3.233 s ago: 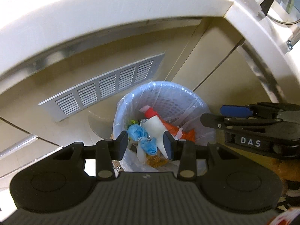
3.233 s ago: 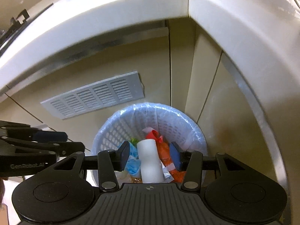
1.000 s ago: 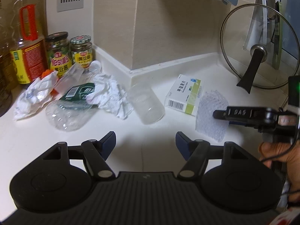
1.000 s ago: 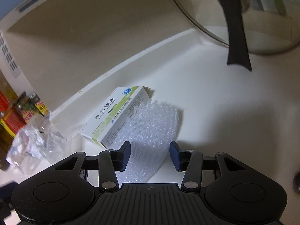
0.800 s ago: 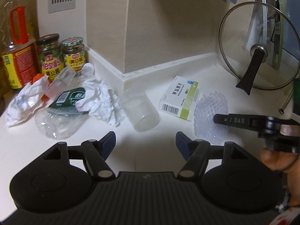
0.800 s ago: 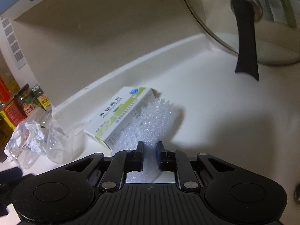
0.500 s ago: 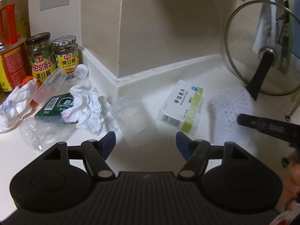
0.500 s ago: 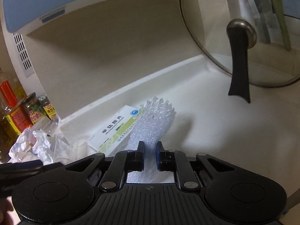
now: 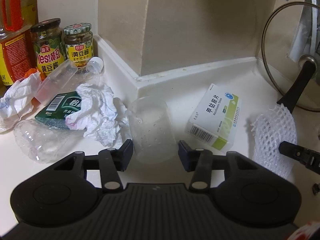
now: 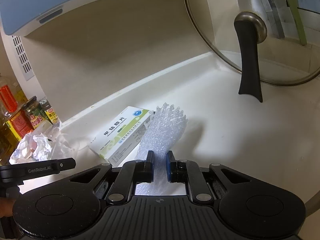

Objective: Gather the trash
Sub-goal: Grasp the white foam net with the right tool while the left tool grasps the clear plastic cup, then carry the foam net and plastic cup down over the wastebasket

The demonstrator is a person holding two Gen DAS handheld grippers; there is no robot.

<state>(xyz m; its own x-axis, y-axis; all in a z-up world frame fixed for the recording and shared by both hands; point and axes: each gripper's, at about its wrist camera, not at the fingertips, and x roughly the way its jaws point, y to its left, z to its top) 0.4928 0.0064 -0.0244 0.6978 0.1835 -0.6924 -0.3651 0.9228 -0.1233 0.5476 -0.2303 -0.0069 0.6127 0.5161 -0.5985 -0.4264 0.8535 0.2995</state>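
The right claw, spread a second ago, now pinches the foam net lifted just right of the medicine box, ready for binning, while the left claw hangs spread around the plastic cup left of it.

glass lid leaning on wall (black handle) | two sauce jars | oil bottle | countertop
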